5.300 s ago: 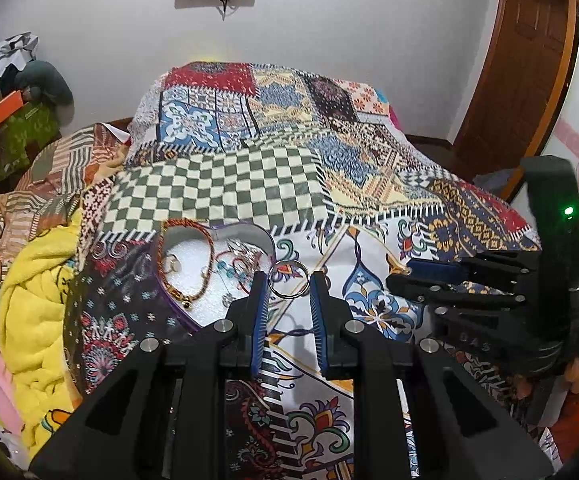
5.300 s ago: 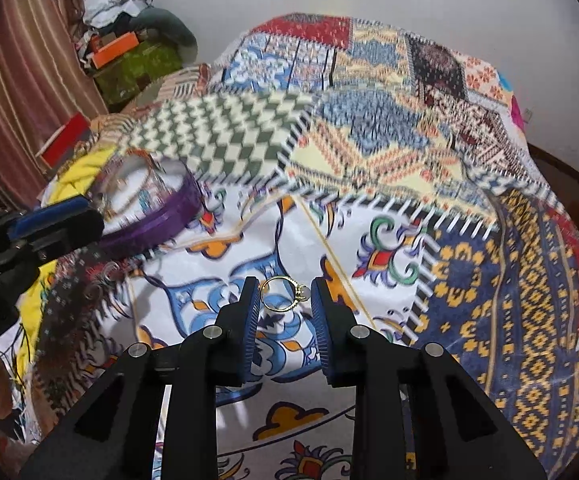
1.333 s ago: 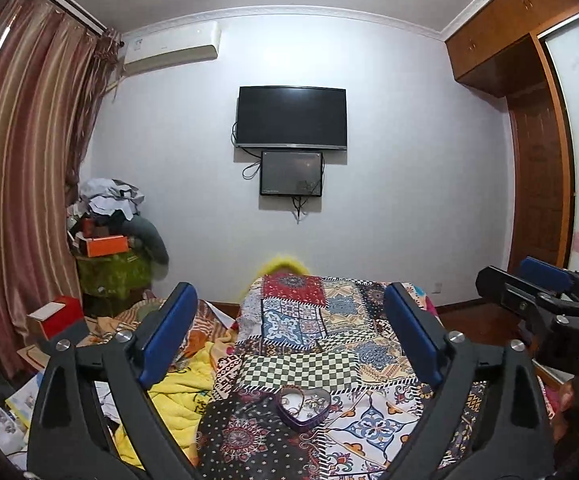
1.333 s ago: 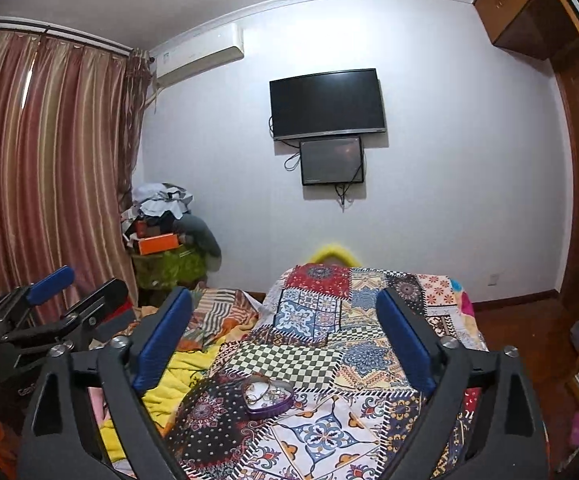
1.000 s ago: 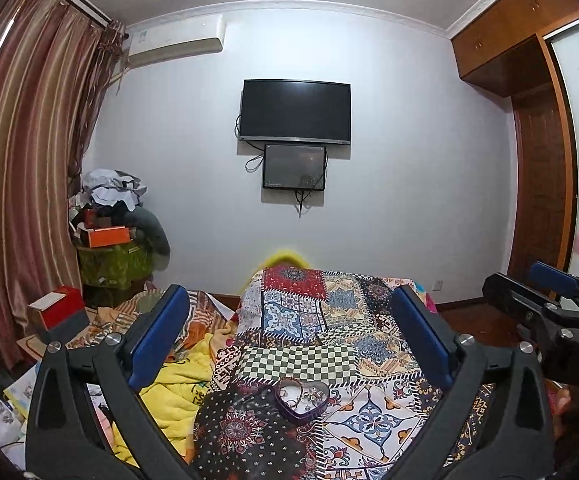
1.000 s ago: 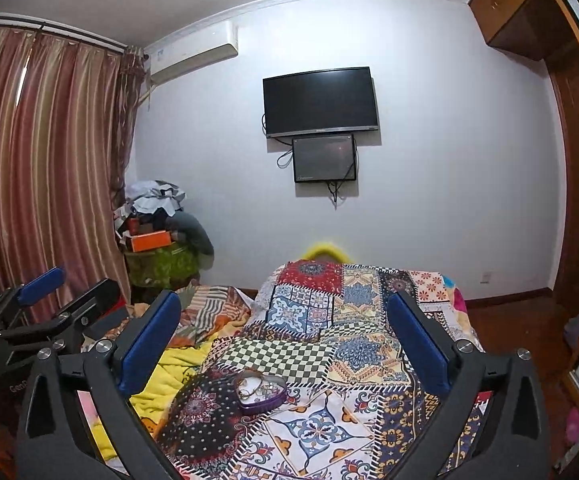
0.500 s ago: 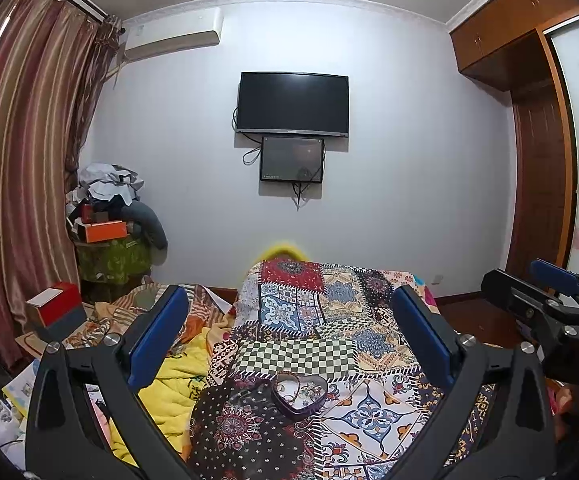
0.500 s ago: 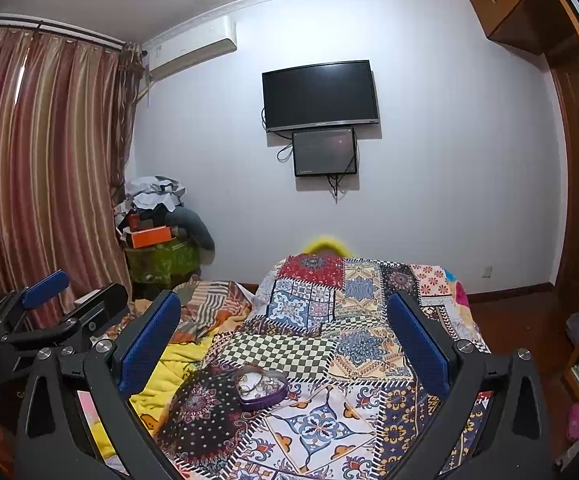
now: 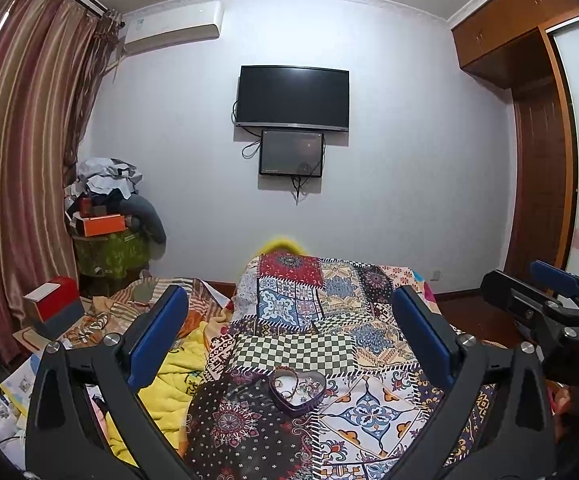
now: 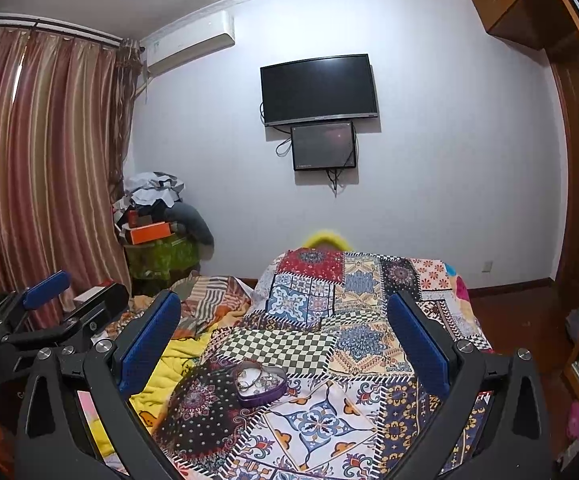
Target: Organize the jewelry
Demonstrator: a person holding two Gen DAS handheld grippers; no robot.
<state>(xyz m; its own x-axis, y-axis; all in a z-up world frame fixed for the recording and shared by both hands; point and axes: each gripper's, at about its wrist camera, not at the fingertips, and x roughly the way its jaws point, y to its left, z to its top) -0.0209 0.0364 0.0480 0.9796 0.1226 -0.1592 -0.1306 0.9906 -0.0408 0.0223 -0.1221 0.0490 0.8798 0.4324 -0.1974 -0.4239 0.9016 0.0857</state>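
A purple heart-shaped jewelry box (image 9: 298,393) (image 10: 260,386) lies on the patchwork bedspread (image 9: 353,412) (image 10: 329,420), with bracelets and rings inside it. My left gripper (image 9: 291,334) is held back and above the bed, wide open and empty. My right gripper (image 10: 285,330) is likewise wide open with nothing between its blue pads, well away from the box. The right gripper (image 9: 545,304) shows at the right edge of the left wrist view. The left gripper (image 10: 49,312) shows at the left edge of the right wrist view.
A yellow blanket (image 9: 165,380) hangs off the bed's left side. Boxes and clothes (image 9: 105,216) are piled in the left corner by striped curtains (image 9: 13,160). A TV (image 9: 292,97) hangs on the far wall. A wooden wardrobe and door (image 9: 537,160) stand at right.
Five seconds ago both grippers were low over the bed, each shut on a ring. Now both are open, empty and pulled far back; over the last second the views only drift slightly.
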